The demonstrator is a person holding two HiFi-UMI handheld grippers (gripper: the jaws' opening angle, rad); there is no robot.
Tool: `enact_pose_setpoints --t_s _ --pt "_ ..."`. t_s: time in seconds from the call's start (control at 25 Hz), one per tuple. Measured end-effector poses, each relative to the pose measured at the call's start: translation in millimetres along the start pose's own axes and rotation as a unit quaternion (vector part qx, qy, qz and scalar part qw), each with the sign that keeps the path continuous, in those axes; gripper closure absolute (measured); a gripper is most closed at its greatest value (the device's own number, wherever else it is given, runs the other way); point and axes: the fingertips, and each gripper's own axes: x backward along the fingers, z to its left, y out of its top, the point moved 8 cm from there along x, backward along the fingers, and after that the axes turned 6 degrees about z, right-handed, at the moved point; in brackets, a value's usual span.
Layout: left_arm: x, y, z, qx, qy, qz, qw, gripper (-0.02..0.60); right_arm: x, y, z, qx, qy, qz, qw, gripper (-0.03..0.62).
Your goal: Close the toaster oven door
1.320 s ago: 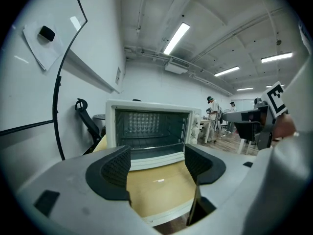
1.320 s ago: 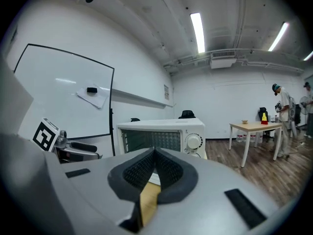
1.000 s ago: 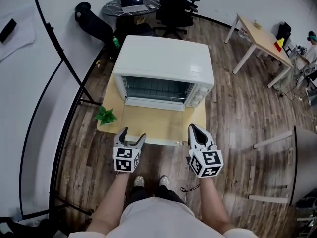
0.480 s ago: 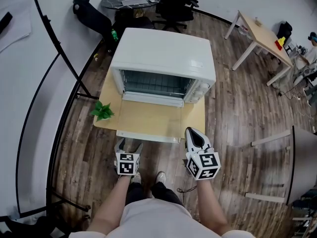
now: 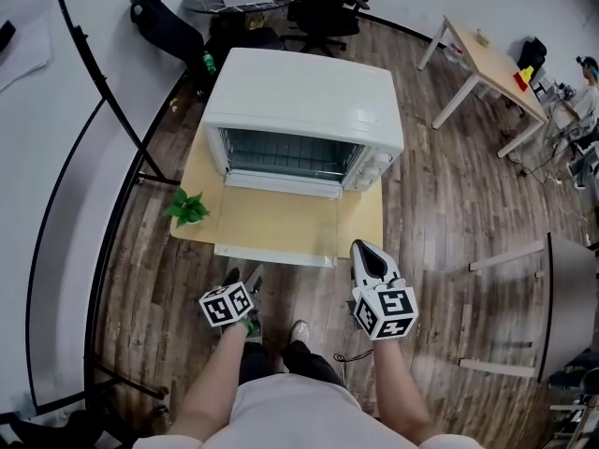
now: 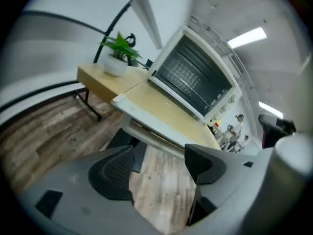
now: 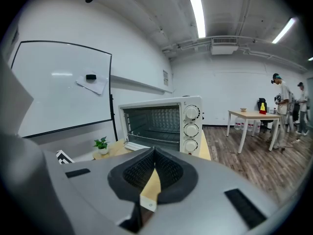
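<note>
Plainly, the white, box-shaped metal toaster oven (image 5: pixel 304 101) is seen on a low table of pale wood (image 5: pixel 195 181), with its open cavity turned toward the person. Its door (image 5: pixel 281 224), a flat pane in a white frame, is let down level, and its white front edge lies nearest the grippers. A wire rack (image 7: pixel 151 133) is visible inside. Three round white dials (image 7: pixel 191 129) are stacked in a column at the right of the front; the marks around them are too small to be read.

The left gripper (image 6: pixel 159 165) is held low, just before and beneath the door's front edge. Its jaws are parted, and only plank floor is seen between the black, ribbed pads (image 6: pixel 115 173). The right gripper (image 7: pixel 153 160) is held beside the door's right front corner, with its jaws pressed together on nothing. Each gripper's cube is covered in black-and-white square markers.

A small green plant in a white pot (image 5: pixel 187 209) is set at the table's left corner. Dark wood-grain floor (image 5: pixel 440 204) surrounds the table.
</note>
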Motion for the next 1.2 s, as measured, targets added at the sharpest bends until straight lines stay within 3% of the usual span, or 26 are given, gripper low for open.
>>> enact_pose_setpoints --t_s 0.08,0.2,0.48,0.56,0.88,1.2 --pt "-1.0 -7.5 8.5 0.096 -0.028 -0.021 0.9947 0.256 0.7 -0.7 -0.2 0.000 -0.001 0.002 1.000 0.593" --pt "-3.3 -20.1 20.9 0.207 -0.058 -0.050 0.9754 0.256 1.0 -2.6 -0.6 0.000 -0.002 0.004 1.000 0.593" --pt "-12.8 -36.1 26.1 0.326 -0.098 -0.096 0.9351 0.272 2.3 -3.7 -3.0 0.003 -0.004 0.010 1.000 0.594" --pt "-18.0 -39.6 26.8 0.349 -0.104 -0.102 0.9259 0.319 2.3 -4.4 -3.6 0.005 -0.005 0.012 1.000 0.594" --pt "-32.8 -41.2 29.3 0.386 -0.134 -0.131 0.9032 0.322 6.0 -6.9 -8.7 0.013 -0.012 0.024 1.000 0.594" --pt "-50.9 -37.6 31.2 0.396 -0.156 -0.144 0.8932 0.367 7.9 -11.8 -13.7 0.018 -0.019 0.039 0.999 0.594"
